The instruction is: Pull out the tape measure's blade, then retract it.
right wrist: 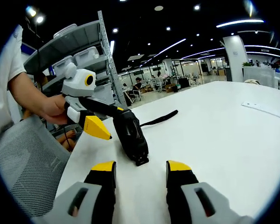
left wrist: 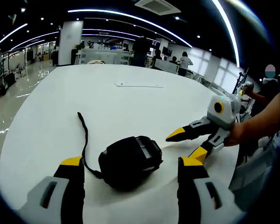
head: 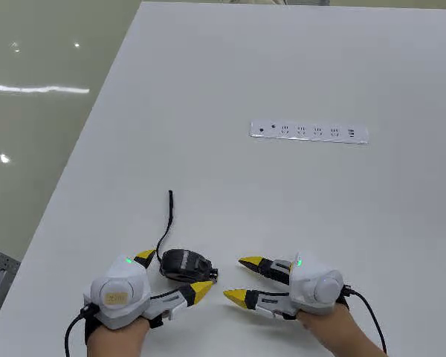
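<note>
**A:** Any writing legible?

**B:** Hardly; the pale sticker (head: 116, 298) on the left gripper (head: 173, 273) is too small to read; so are any marks on the black tape measure (head: 186, 265).

**A:** Where's the tape?

**B:** On the white table (head: 282, 201), between the left gripper's spread jaws; long axis across the table, blade mouth toward the right gripper (head: 238, 279); strap (head: 167, 223) trailing away from the person.

**A:** And the right?

**B:** Jaws apart, holding nothing; tips near the case.
</note>
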